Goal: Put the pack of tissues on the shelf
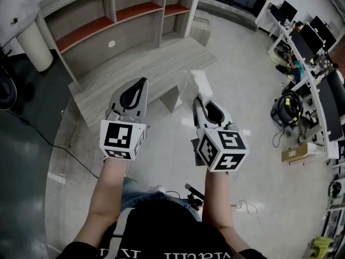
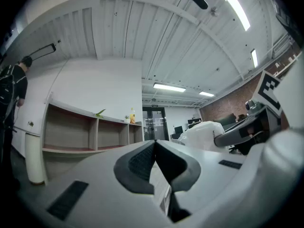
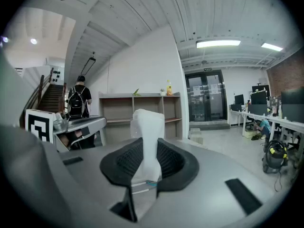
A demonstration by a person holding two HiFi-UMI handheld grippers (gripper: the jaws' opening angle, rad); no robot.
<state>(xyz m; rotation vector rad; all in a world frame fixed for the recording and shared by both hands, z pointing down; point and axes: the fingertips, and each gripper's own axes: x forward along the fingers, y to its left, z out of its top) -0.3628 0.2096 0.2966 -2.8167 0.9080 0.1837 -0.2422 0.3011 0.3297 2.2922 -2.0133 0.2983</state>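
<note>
Wooden shelf point(image 1: 110, 23) ahead; right tool point(image 1: 202, 97) clamps the white tissue pack point(image 1: 200, 81).

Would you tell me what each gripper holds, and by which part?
The right gripper pinches the pack of tissues by one end; the left gripper is shut, empty.

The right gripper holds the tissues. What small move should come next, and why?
Probably carry the pack of tissues forward toward the shelf: the right gripper is shut on it, and the shelf stands ahead, apart from it.
</note>
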